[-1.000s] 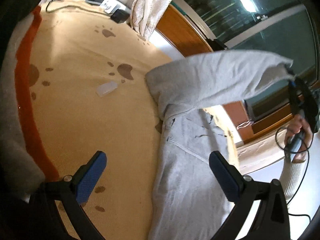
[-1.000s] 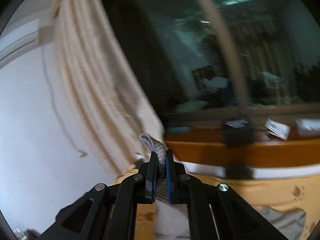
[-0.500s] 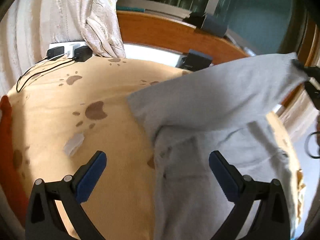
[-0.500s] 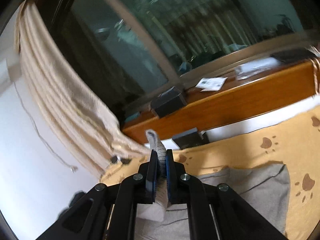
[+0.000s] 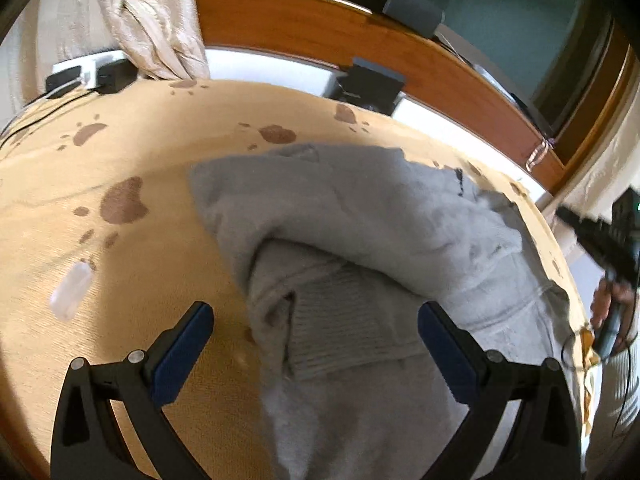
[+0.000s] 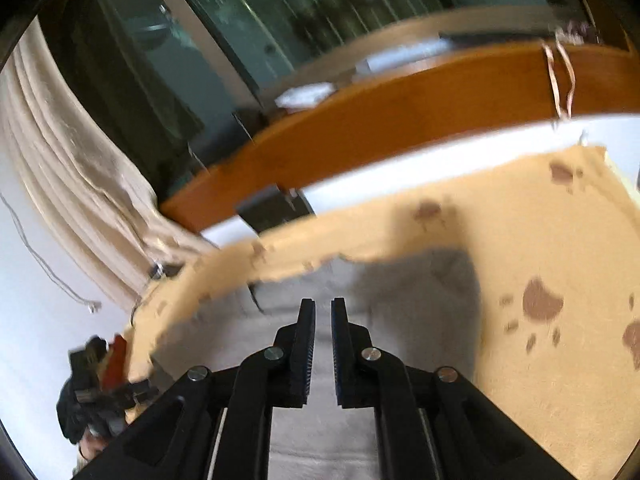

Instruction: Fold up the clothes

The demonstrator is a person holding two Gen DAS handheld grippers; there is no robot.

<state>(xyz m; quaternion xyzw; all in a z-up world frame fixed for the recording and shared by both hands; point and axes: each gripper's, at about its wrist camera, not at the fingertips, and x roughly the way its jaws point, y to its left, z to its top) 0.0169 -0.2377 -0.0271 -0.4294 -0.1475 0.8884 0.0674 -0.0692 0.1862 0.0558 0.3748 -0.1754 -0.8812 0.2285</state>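
Observation:
A grey sweater (image 5: 360, 220) lies on a yellow paw-print blanket (image 5: 160, 140). One sleeve is draped across its body. A ribbed knit edge (image 5: 348, 328) shows under that fold. My left gripper (image 5: 316, 348) hovers over this part, open wide with nothing between its blue pads. My right gripper (image 6: 323, 308) is low over the sweater (image 6: 400, 300) with its jaws nearly together. No cloth sticks out past its tips. In the left wrist view the right gripper (image 5: 560, 212) sits at the far right, just off the sweater's edge, with a hand (image 5: 608, 308) on its grip.
A small clear plastic piece (image 5: 70, 296) lies on the blanket to the left. At the far edge are a power strip with plugs (image 5: 92, 72), a cream curtain (image 5: 156, 20), a black box (image 5: 368, 84) and a wooden sill (image 5: 320, 28). Bare blanket (image 6: 540, 380) stretches to the right.
The sleeve that the right gripper held up has come down across the sweater, and its cuff no longer shows between the right jaws. The right gripper sank towards the bed. The left stayed open.

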